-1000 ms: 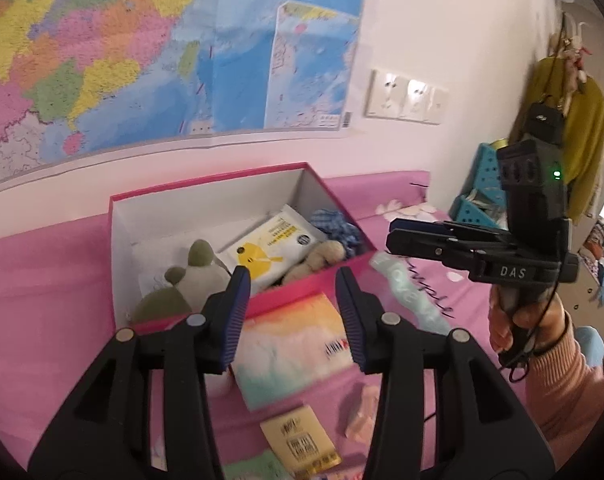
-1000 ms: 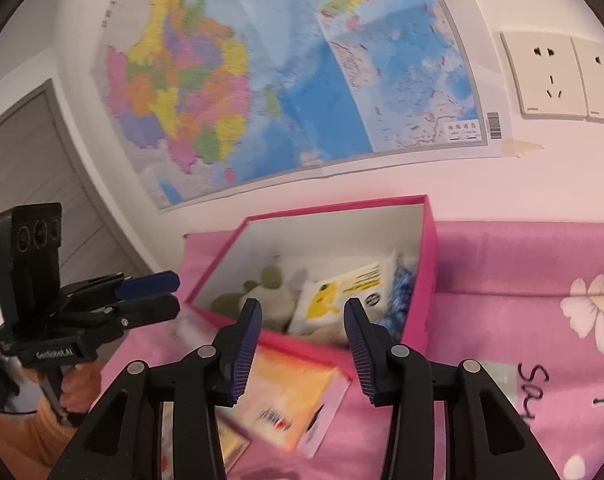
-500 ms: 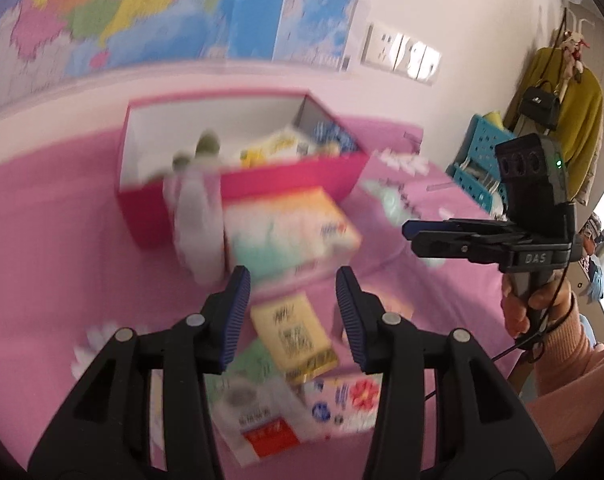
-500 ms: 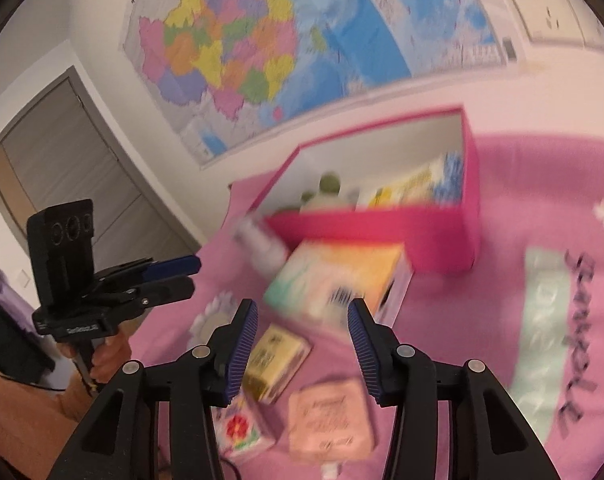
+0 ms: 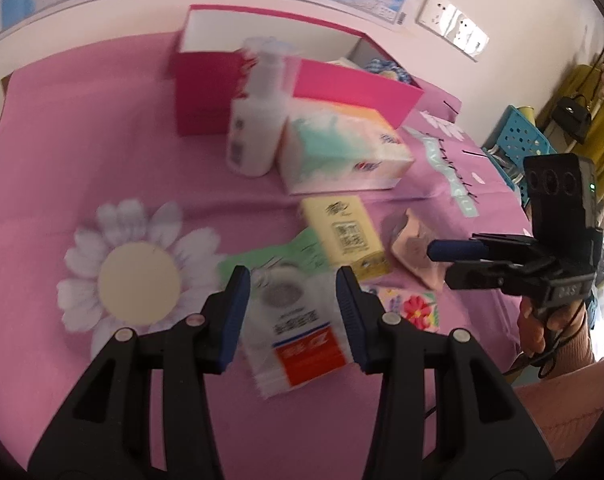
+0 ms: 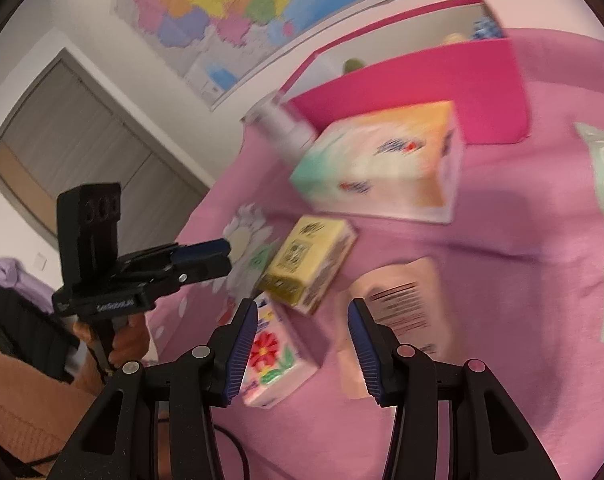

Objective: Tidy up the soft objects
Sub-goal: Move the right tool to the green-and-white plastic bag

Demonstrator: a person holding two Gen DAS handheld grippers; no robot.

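Several soft packs lie on the pink cloth in front of a pink box [image 5: 354, 96] [image 6: 414, 92]. My left gripper [image 5: 289, 312] is open and empty above a clear pack with a red label [image 5: 302, 344]. A yellow tissue pack [image 5: 346, 236] [image 6: 310, 264], a pink pouch [image 5: 414, 248] [image 6: 406, 312], a flowered pack [image 5: 410, 308] [image 6: 273, 360] and a large tissue pack [image 5: 342, 152] [image 6: 382, 160] lie around it. My right gripper [image 6: 302, 344] is open and empty over the flowered pack and pink pouch; it also shows in the left wrist view [image 5: 454, 258].
A white bottle [image 5: 257, 136] [image 6: 285, 128] stands against the box front beside the large tissue pack. The box holds plush toys and packs. A green flat pack [image 5: 277, 256] lies under the clear pack. A blue crate [image 5: 518, 140] stands off the far right edge.
Both grippers have tipped down and drawn back from the box toward the packs on the cloth. Their jaws have stayed open and empty.
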